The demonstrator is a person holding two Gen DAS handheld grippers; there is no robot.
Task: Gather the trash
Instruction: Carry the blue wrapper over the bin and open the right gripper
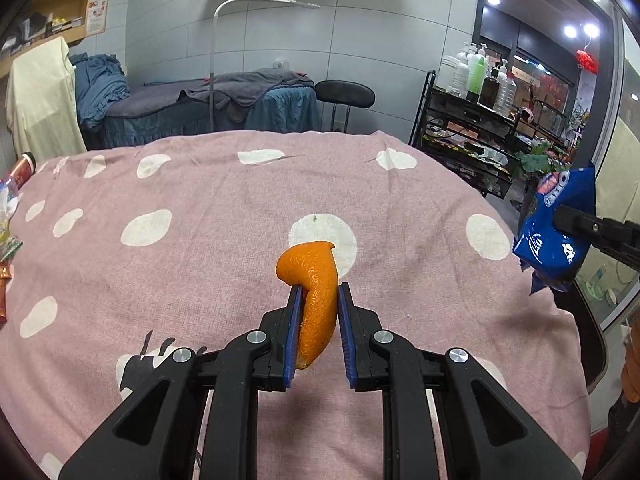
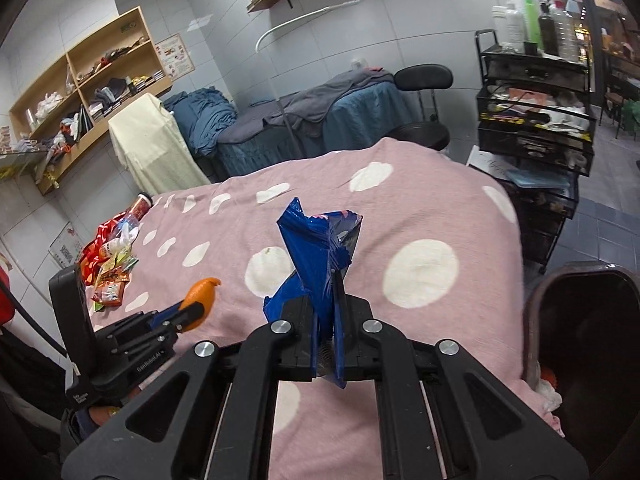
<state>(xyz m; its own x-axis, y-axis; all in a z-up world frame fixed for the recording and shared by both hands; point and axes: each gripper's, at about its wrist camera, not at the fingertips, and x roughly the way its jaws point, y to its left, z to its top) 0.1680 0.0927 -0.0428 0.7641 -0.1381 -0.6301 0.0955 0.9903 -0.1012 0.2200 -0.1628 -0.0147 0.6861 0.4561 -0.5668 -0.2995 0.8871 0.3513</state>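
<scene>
Left tool [image 1: 318,286] clenched on light, slippery orange peel [image 1: 314,280]; right tool [image 2: 328,276] pinching limp, crinkly blue wrapper [image 2: 320,248], probably empty.

The wrappers [image 1: 8,216] at the bed's left edge are cut off by the left view's border. Print on the blue packet [image 1: 552,232] is partly covered by the right gripper [image 1: 560,216], whose body runs out of frame. In the right view, the bin [image 2: 580,320] is cut by the border, its contents dark and unclear. The peel's [image 2: 202,296] lower part is hidden between the left gripper's fingers [image 2: 176,314]. Shelf items [image 2: 100,96] are too small to identify.
</scene>
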